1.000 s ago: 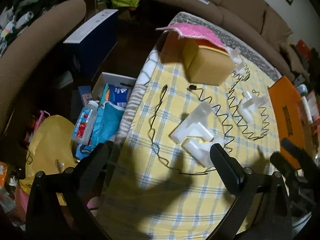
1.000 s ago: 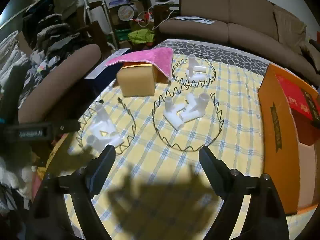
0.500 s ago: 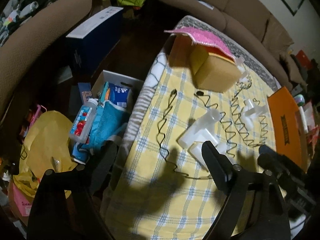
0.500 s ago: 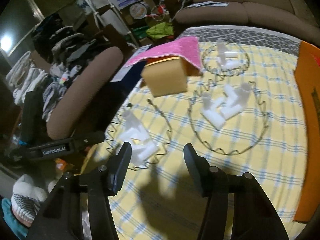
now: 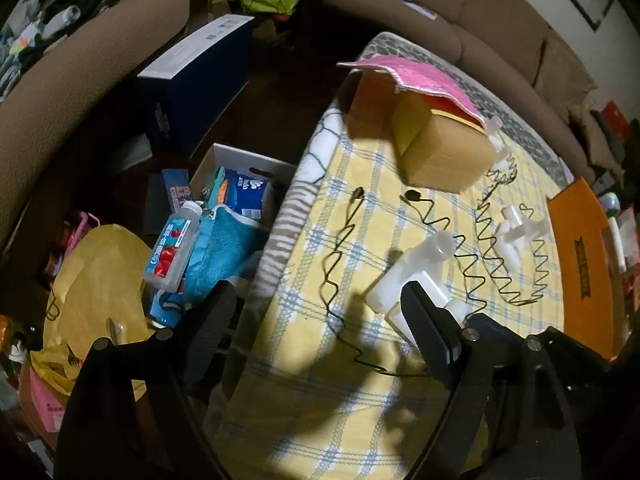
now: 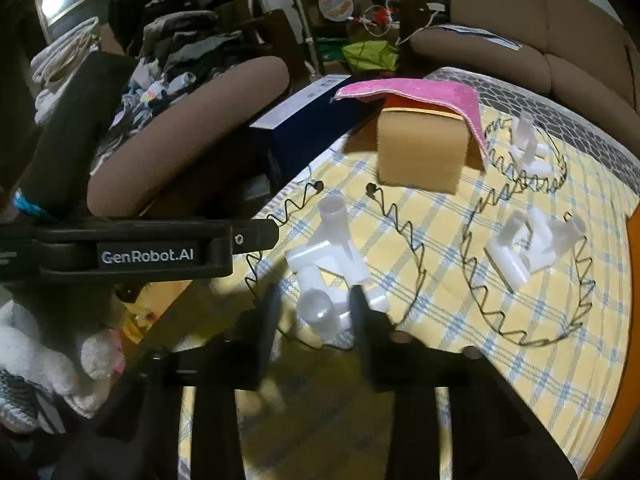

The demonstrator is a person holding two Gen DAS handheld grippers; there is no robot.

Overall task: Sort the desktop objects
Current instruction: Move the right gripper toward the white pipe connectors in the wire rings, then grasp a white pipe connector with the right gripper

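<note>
White pipe fittings lie inside three wavy wire rings on the yellow checked tablecloth (image 6: 440, 360). The near ring (image 6: 400, 236) holds a cluster of fittings (image 6: 332, 256). My right gripper (image 6: 314, 312) hangs over that cluster with its jaws closing. A round-ended fitting (image 6: 318, 310) sits between the fingers, and a small gap shows on its left side. My left gripper (image 5: 316, 324) stands open over the table's left edge with nothing between its fingers; the same cluster (image 5: 416, 272) lies behind its right finger. More fittings fill the middle ring (image 6: 524, 248) and the far ring (image 6: 528, 148).
A yellow block (image 6: 420, 156) under a pink cloth (image 6: 420, 92) stands at the back. An orange box (image 5: 580, 264) lies along the right edge. Left of the table, the floor holds a white box with a bottle (image 5: 172, 252), a yellow bag (image 5: 92, 280) and a navy box (image 5: 192, 80).
My right gripper has moved left and down to the near ring, and its jaws have narrowed around a fitting. The left gripper has barely moved; its jaws are a little narrower.
</note>
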